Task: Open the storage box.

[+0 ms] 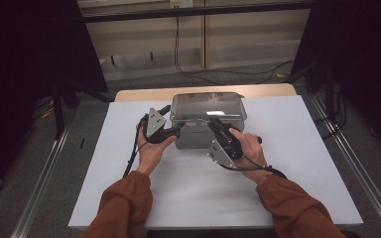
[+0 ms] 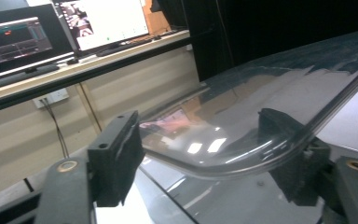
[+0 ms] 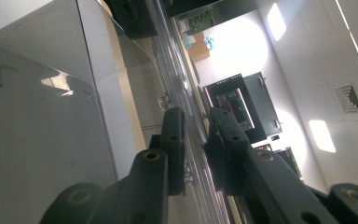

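Observation:
A clear plastic box [image 1: 193, 140] with a smoky see-through lid [image 1: 208, 105] stands at the far middle of the white table [image 1: 297, 163]. My left gripper [image 1: 177, 130] is at the box's front left corner. In the left gripper view it [image 2: 200, 158] is open, its jaws wide apart with the rounded lid corner [image 2: 242, 154] between them. My right gripper [image 1: 214, 122] reaches the lid's front edge from the right. In the right gripper view it [image 3: 198, 140] is shut on the thin lid rim [image 3: 186, 93], beside the box wall [image 3: 37, 140].
Bare white table surface lies in front of the box and to both sides. Metal rails [image 1: 44, 173] run along the floor on each side. A cable [image 1: 188, 69] hangs behind the table. Lit monitors [image 2: 102, 21] stand on a shelf in the left gripper view.

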{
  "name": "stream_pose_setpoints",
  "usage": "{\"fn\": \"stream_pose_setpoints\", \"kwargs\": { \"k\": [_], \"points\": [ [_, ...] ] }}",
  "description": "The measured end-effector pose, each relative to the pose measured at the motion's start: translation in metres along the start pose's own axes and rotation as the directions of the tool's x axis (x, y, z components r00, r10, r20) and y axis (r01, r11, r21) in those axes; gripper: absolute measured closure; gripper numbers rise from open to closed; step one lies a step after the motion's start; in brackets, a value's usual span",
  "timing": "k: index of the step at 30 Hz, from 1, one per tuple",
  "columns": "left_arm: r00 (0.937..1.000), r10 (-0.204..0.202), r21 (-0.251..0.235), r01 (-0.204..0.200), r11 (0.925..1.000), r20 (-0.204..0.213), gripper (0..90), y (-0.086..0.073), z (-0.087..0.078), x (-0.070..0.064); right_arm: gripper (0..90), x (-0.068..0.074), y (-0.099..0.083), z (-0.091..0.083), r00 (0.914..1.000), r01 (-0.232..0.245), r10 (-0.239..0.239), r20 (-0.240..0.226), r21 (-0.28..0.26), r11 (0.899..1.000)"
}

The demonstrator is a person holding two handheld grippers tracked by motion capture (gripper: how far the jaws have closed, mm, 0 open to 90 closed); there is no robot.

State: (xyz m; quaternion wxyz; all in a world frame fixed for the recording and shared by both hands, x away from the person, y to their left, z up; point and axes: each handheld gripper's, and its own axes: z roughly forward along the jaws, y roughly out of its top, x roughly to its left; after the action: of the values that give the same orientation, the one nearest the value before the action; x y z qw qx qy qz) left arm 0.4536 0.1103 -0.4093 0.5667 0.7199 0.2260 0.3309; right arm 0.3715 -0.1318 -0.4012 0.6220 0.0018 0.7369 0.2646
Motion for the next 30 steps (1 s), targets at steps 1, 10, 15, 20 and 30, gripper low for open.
{"fn": "stream_pose_setpoints", "kwargs": {
  "k": [1, 10, 15, 20, 30],
  "points": [
    [1.0000, 0.002, -0.001, -0.002, 1.0000, 0.000, 34.0, 0.000, 0.000, 0.000, 74.4, -0.001, -0.001, 0.000, 1.0000, -0.007, 0.007, -0.002, 0.000, 1.000],
    [0.9997, -0.024, 0.002, 0.024, 0.9997, -0.006, 37.7, -0.001, 0.000, 0.002, 60.6, -0.009, -0.013, -0.001, 0.9817, -0.186, 0.187, -0.036, 0.017, 0.982],
    [0.9996, -0.027, 0.005, 0.027, 0.9996, -0.006, 37.6, -0.001, 0.000, 0.003, 52.2, -0.011, -0.018, 0.000, 0.9658, -0.253, 0.254, -0.051, 0.036, 0.967],
    [0.9993, -0.035, -0.005, 0.035, 0.9994, -0.010, 37.9, -0.001, 0.000, 0.003, 42.9, -0.014, -0.026, 0.000, 0.9423, -0.325, 0.329, -0.064, 0.057, 0.944],
    [0.9988, -0.049, -0.008, 0.049, 0.9988, -0.009, 39.3, 0.001, -0.001, 0.004, 22.6, -0.028, -0.049, 0.000, 0.8267, -0.547, 0.555, -0.092, 0.097, 0.831]
  ]
}}
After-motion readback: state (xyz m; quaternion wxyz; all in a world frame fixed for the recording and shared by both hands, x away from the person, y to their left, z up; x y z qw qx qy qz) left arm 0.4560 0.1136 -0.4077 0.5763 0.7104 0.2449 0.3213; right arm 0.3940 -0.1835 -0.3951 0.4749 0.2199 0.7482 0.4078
